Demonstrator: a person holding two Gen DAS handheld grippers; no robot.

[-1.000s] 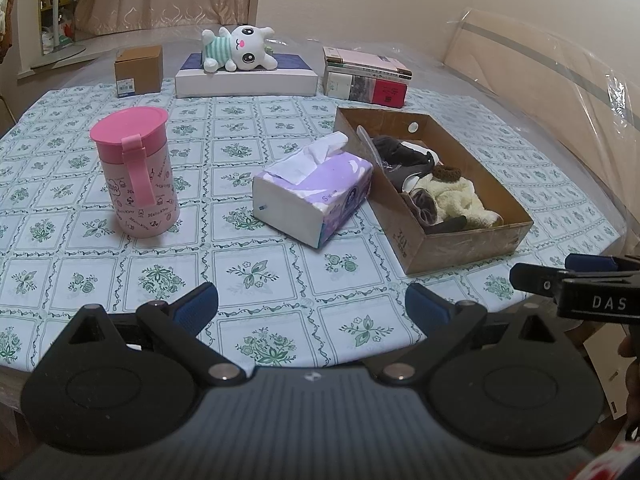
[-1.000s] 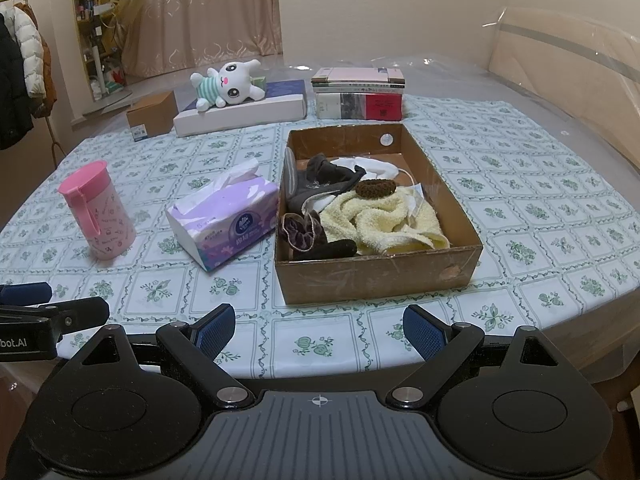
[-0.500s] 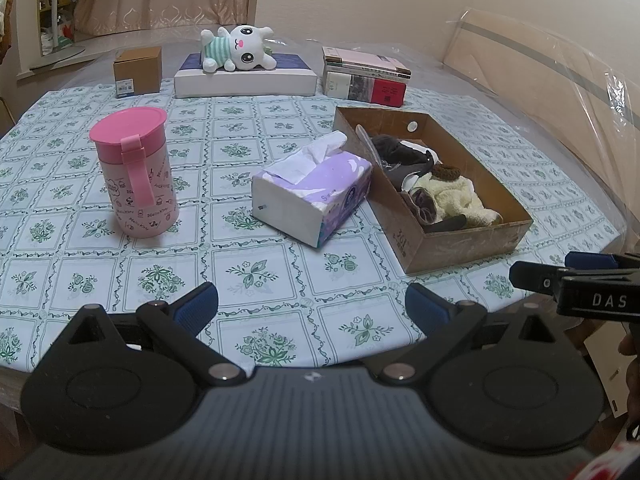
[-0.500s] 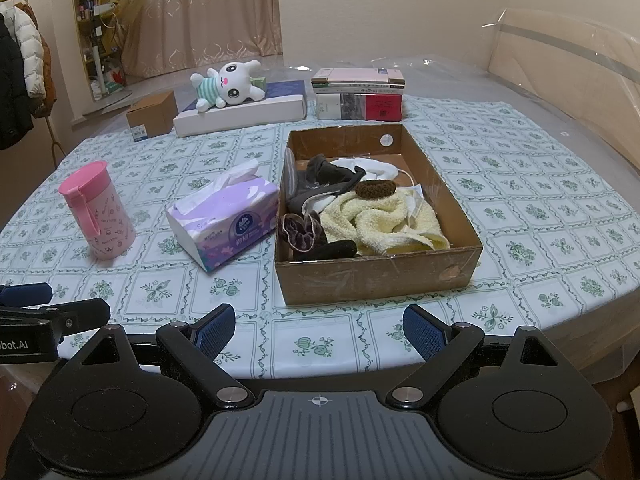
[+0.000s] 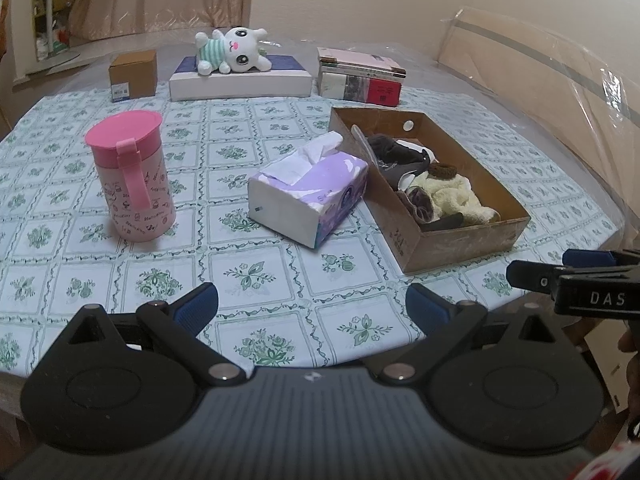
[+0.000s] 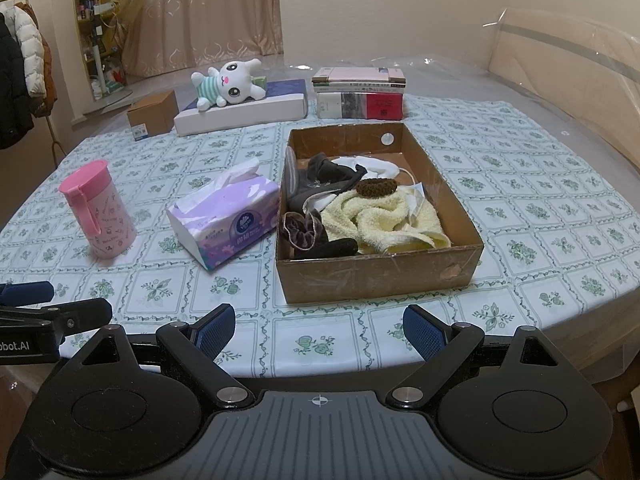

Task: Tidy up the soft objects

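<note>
A brown cardboard box sits on the table and holds soft things: a yellow towel, dark cloth, a white cloth and a brown scrunchie. A white plush rabbit lies on a flat white box at the far side. My left gripper is open and empty above the near table edge. My right gripper is open and empty in front of the cardboard box.
A purple tissue pack lies left of the box. A pink lidded cup stands further left. A stack of books and a small brown carton stand at the back. The table has a patterned cloth.
</note>
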